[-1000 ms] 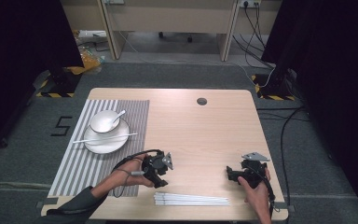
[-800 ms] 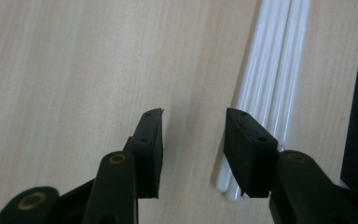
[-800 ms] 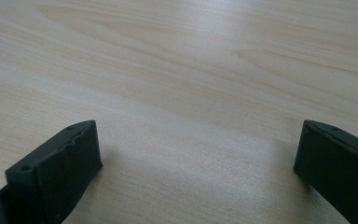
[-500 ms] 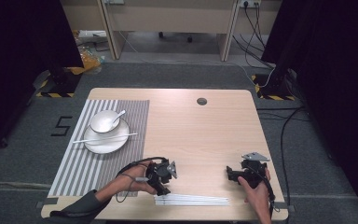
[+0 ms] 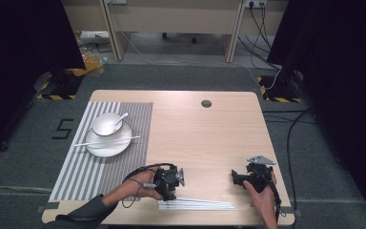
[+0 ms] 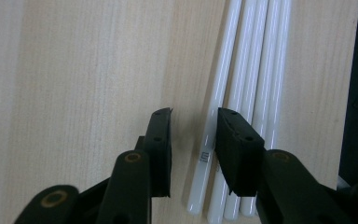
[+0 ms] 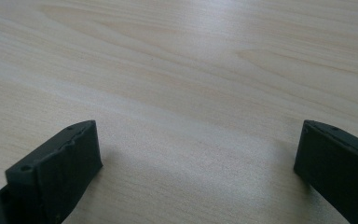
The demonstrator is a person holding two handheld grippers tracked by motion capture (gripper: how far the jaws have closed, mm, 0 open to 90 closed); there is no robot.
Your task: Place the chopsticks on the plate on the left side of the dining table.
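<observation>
Our left hand-held gripper (image 6: 193, 135) straddles the outermost chopstick (image 6: 216, 107), jaws narrowly apart; closing crooked, we might roll it along the counter (image 5: 205, 133).

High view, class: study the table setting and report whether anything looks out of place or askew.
Yes. One white chopstick lies alone across the plate on the striped mat, while a bundle of white chopsticks lies off the mat at the table's near edge, by the left gripper. Nothing looks spilled or broken.
</observation>
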